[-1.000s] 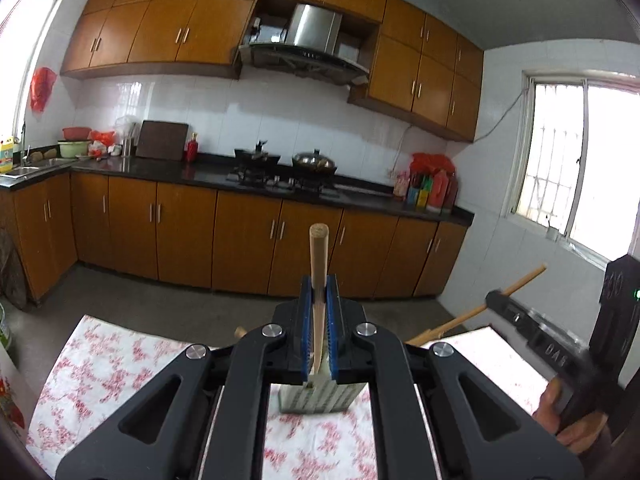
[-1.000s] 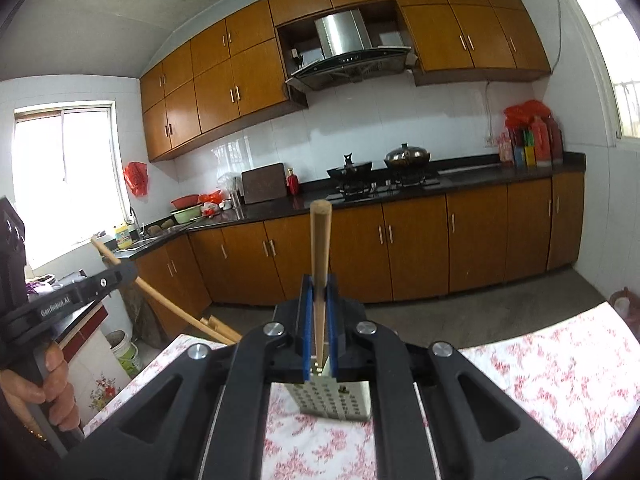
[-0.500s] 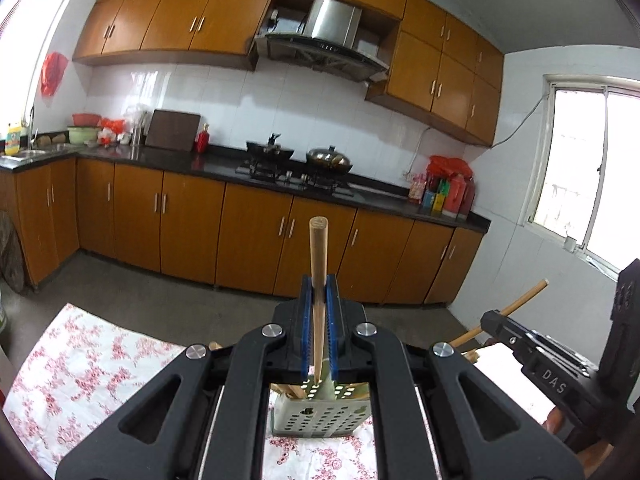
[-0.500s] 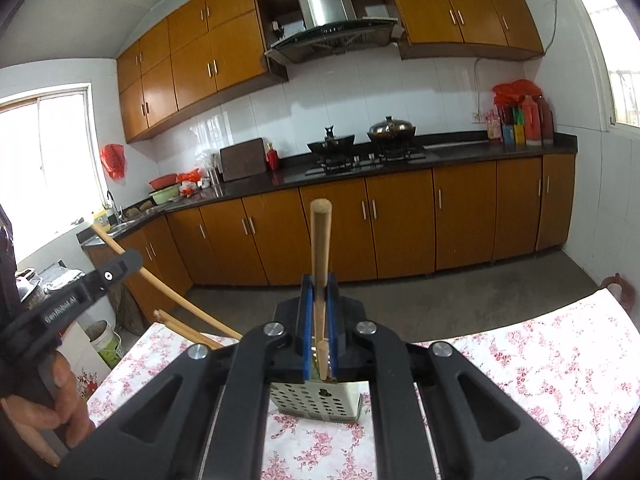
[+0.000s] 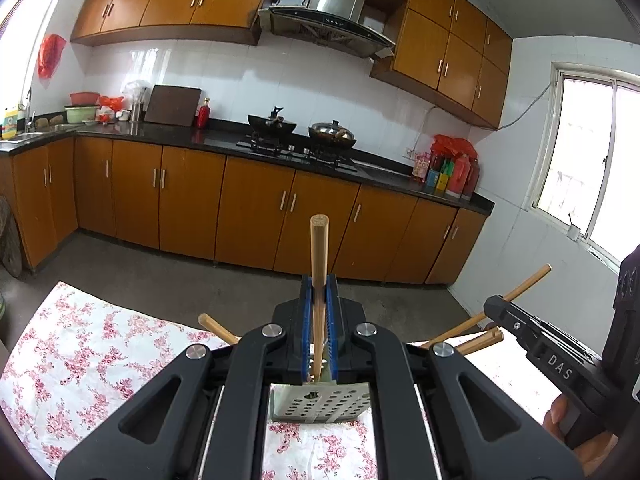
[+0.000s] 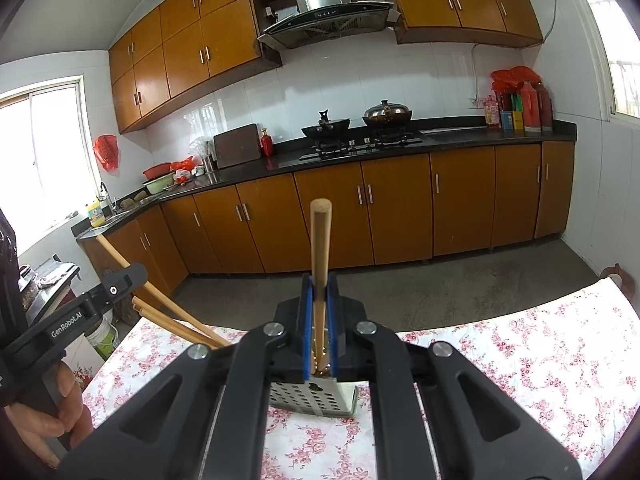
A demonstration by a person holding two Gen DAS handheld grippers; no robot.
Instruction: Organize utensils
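My left gripper [image 5: 319, 292] is shut on an upright wooden chopstick [image 5: 319, 264] over a perforated metal utensil holder [image 5: 320, 402] on the floral tablecloth [image 5: 80, 364]. Its lower end dips into the holder. My right gripper [image 6: 319, 292] is shut on another wooden chopstick [image 6: 320, 256] over the same holder [image 6: 316, 400]. More chopsticks lean out of the holder in the left wrist view [image 5: 216, 326] and in the right wrist view [image 6: 176, 320]. Each gripper appears at the edge of the other's view, the right one [image 5: 552, 360] and the left one [image 6: 80, 312].
The table's far edge [image 6: 500, 316] drops to a grey floor. Beyond stand brown kitchen cabinets [image 5: 256, 208] with a black counter, a stove with pots [image 5: 300, 128] and bottles [image 6: 520, 104]. A sink [image 5: 24, 136] is at the left.
Both grippers have lowered with their chopsticks towards the holder, and the chopstick ends now sit in it. More leaning chopsticks have come into view.
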